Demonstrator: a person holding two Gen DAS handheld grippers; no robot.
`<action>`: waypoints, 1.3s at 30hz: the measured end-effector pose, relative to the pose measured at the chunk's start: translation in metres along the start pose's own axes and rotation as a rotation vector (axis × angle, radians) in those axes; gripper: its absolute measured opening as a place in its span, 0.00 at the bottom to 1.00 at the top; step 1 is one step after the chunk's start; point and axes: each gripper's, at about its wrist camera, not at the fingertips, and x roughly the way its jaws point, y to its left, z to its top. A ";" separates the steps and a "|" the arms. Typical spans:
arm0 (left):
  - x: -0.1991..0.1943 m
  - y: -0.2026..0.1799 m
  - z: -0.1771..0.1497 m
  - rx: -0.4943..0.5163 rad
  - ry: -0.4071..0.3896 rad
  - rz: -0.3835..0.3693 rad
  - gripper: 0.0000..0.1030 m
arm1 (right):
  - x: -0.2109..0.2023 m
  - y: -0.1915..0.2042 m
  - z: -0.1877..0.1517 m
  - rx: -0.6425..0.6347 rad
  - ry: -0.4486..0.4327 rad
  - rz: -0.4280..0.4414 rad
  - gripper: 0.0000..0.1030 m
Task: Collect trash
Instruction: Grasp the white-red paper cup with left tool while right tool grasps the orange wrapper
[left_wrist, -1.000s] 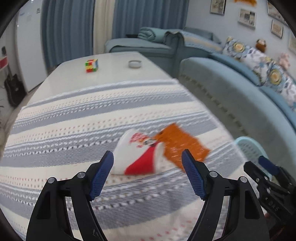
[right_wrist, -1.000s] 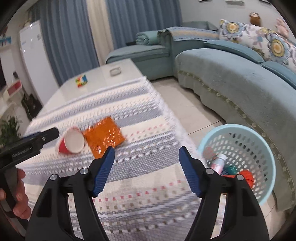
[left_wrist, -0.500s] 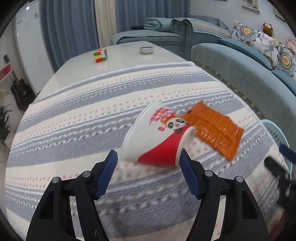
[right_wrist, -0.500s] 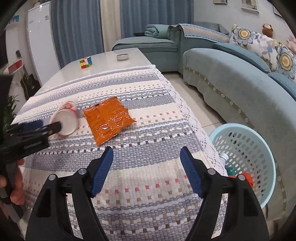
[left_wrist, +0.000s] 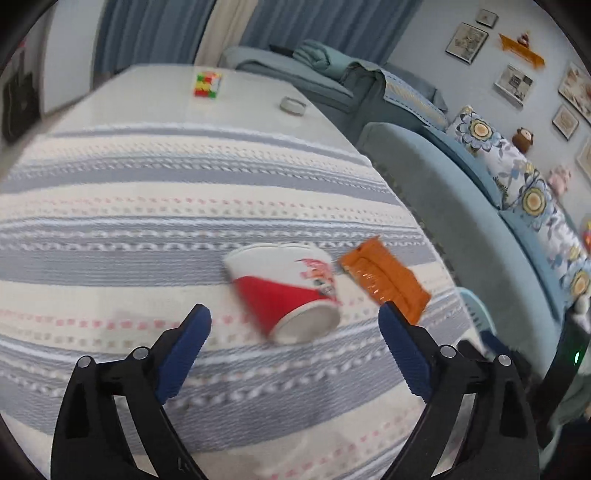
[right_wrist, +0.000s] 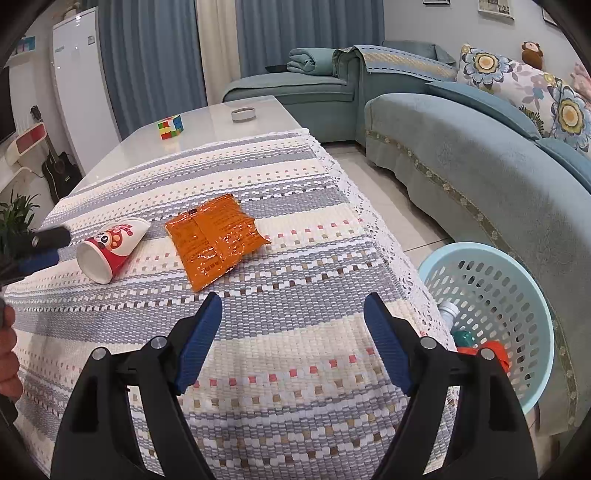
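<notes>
While its blue-padded fingers (left_wrist: 405, 352) are spread wide with nothing between them, the left gripper (left_wrist: 293, 328) is held just short of a red-and-white paper cup (left_wrist: 286, 290), which is lying on its side on the striped tablecloth (left_wrist: 147, 229) with its open mouth turned toward the gripper. An orange snack wrapper (left_wrist: 386, 280) is seen flat on the cloth just beside the cup, toward the table's right edge. The right gripper (right_wrist: 293, 317) is likewise held spread and empty above the cloth near the table's near right corner, well apart from the wrapper. A light blue plastic basket (right_wrist: 517, 280) is seen on the floor off that corner, with a few items inside. A colour cube (right_wrist: 170, 126) and a small round dish (right_wrist: 243, 113) are left on the bare far end of the table.
</notes>
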 end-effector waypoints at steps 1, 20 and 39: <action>0.007 -0.001 0.002 -0.010 0.004 0.025 0.87 | -0.001 0.001 0.000 -0.006 -0.007 0.000 0.73; 0.023 0.006 -0.005 -0.062 -0.141 0.150 0.69 | 0.077 0.063 0.064 -0.172 0.163 0.140 0.83; 0.008 -0.010 -0.014 0.003 -0.213 0.173 0.70 | 0.094 0.074 0.057 -0.212 0.154 0.114 0.34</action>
